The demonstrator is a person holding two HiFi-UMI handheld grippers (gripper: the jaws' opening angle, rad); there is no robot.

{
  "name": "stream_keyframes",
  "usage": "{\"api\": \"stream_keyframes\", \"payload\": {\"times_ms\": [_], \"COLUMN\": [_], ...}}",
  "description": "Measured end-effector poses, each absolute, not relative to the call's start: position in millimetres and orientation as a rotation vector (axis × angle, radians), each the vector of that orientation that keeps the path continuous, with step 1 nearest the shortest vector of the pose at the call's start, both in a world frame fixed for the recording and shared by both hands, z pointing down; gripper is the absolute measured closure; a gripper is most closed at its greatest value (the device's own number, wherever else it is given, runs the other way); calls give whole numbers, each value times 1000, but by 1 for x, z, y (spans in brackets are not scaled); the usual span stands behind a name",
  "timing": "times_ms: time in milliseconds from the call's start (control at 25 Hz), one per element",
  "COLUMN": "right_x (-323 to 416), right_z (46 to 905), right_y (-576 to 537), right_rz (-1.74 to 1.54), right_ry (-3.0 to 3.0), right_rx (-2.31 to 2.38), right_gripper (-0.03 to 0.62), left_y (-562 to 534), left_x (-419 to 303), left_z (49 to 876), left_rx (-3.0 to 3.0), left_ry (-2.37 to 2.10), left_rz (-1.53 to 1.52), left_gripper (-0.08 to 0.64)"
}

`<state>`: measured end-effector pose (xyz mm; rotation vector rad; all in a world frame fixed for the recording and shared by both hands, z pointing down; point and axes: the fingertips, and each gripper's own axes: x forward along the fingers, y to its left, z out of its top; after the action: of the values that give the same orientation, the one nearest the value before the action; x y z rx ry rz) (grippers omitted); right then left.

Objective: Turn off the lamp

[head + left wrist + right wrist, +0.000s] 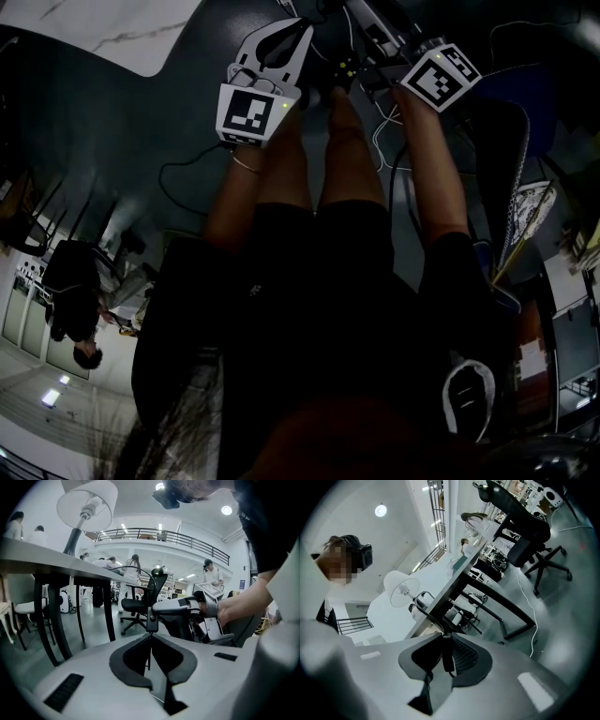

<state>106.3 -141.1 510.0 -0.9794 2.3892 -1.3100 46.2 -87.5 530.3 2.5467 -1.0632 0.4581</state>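
A lamp with a white shade (89,503) stands on a table (42,557); I cannot tell whether it is lit. Its thin black cord (150,646) hangs down, carrying a small black inline switch (151,619). My left gripper (150,635) is shut on the cord just below the switch. My right gripper (443,638) reaches in from the right and is shut on the switch (447,657), which lies between its jaws. The lamp shade (404,590) shows beyond it. In the head view both grippers, left (302,34) and right (362,73), meet at the switch (344,67) above my knees.
A black office chair (139,603) stands behind the cord, and the dark table legs (47,620) are to its left. Another office chair (525,527) and a white cable (533,620) on the floor lie to the right. Several people stand in the background.
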Motion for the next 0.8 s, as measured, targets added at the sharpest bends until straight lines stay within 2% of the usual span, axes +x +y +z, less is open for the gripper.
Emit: {"api": "stream_keyframes", "payload": {"times_ms": [800], "right_x": [113], "right_z": [566], "right_y": [-158], "right_rz": [-1261], "right_ry": [2461], "right_rx": [-1232], "right_gripper": [532], "left_y": [-84], "left_x": [61], "left_z": [522], "left_rx": [2523], "left_ry": [-986], "left_rz": [372], "left_gripper": [554]}}
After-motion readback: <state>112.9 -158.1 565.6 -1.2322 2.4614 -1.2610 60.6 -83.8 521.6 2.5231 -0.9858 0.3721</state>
